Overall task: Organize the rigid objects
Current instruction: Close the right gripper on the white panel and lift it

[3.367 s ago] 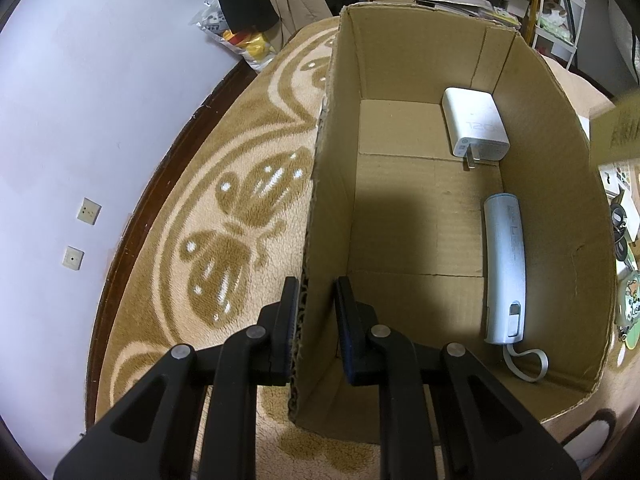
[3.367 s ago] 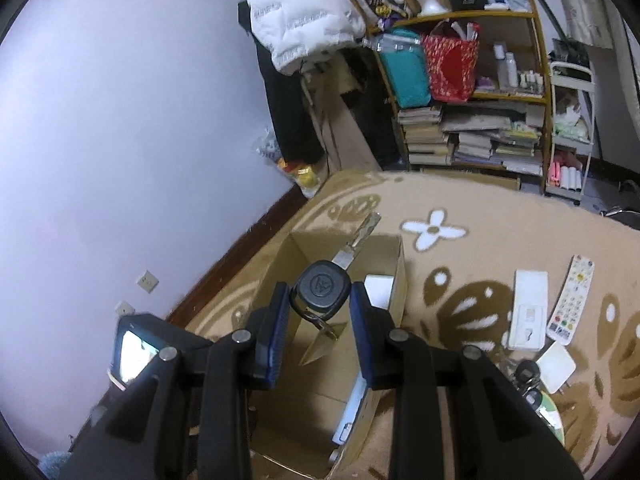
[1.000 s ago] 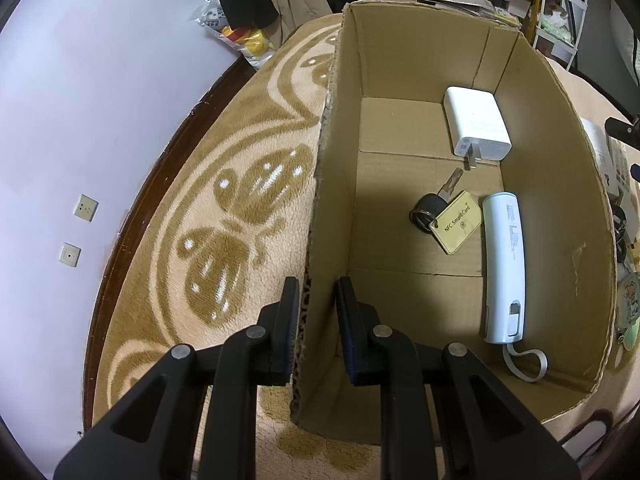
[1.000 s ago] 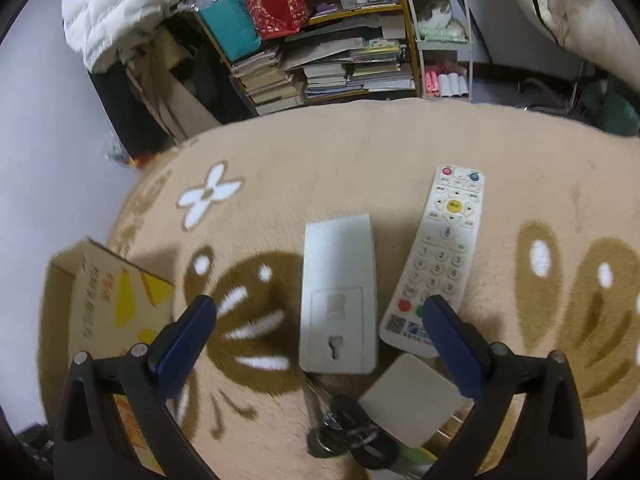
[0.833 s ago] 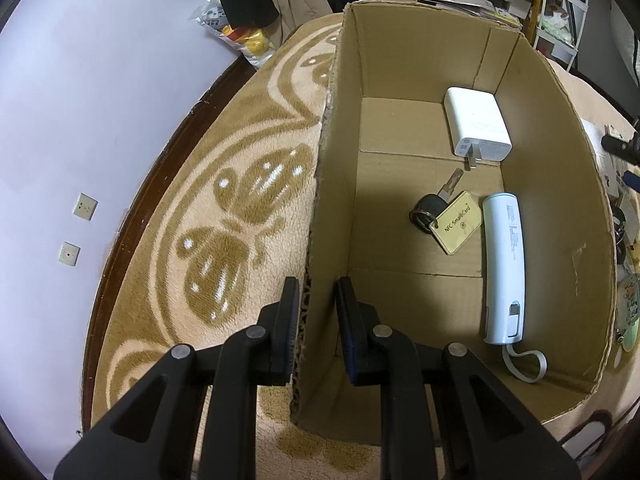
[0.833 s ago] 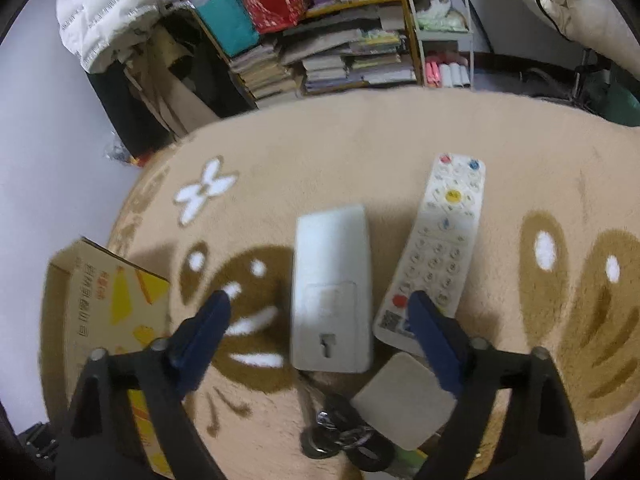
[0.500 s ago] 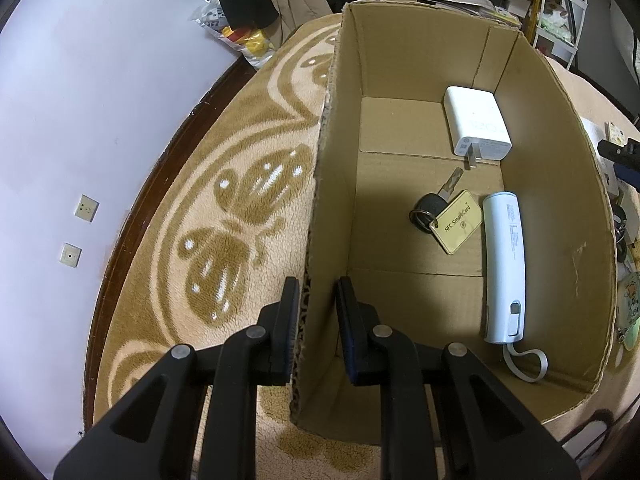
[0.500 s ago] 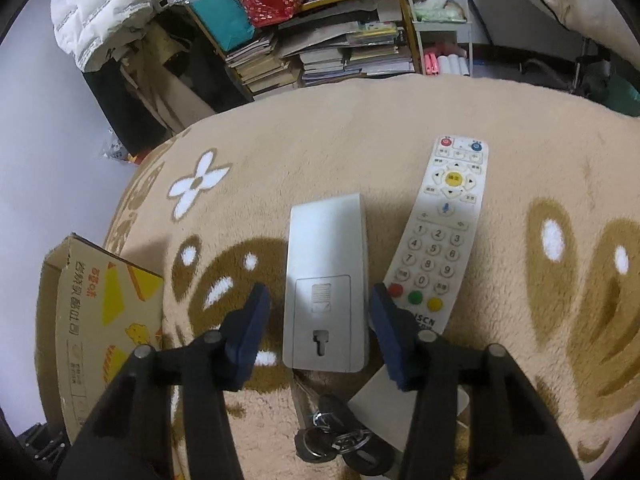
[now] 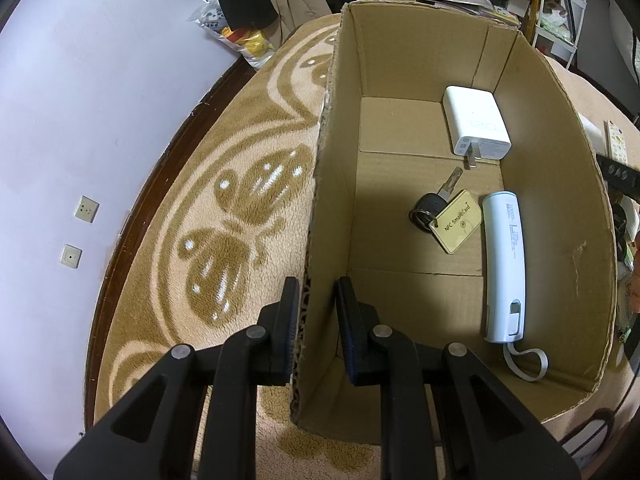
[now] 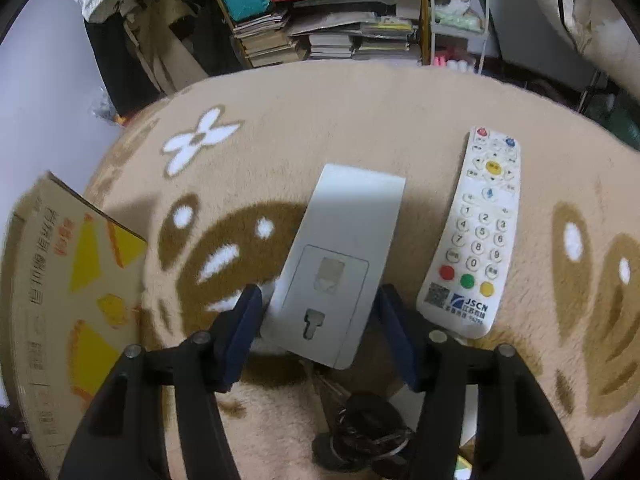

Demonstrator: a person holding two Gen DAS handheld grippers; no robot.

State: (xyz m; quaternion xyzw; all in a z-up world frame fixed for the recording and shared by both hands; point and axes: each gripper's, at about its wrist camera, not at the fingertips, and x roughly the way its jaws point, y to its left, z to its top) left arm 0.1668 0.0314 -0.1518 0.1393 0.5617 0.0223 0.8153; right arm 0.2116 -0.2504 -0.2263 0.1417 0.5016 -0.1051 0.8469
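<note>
Right wrist view: white wall plate (image 10: pixel 340 264) lies flat on the rug (image 10: pixel 360 112), its near end between the two fingers of the right claw (image 10: pixel 320 332). Claw is part open, fingers just beside the plate's long sides w/ a thin gap each side, so nothing gripped yet. TV remote (image 10: pixel 476 236) lies just right of the plate, near the right finger. Bunch of keys (image 10: pixel 360 436) sits under the claw, at the plate's near end, w/ a white square item beside it, mostly hidden.

Left wrist view: left claw (image 9: pixel 316 320) straddles the near-left wall of the cardboard box (image 9: pixel 400 40), fingers close on both faces of the wall; looks clamped, steadying the box. Inside already: white charger (image 9: pixel 476 128) at the far end, car key w/ card tag (image 9: pixel 444 212) mid-floor, slim white power bank (image 9: pixel 504 264) along the right wall.

Progress, my read: 3 items boxed; plate, remote, keys and the square item are left on the rug, so roughly halfway.

Room: box floor's left half is bare, plenty of space for the plate. Box walls are tall, so the plate needs a lift over the rim. Remote is tight to the right finger and could get nudged on closing. Rug beyond the plate is open.
</note>
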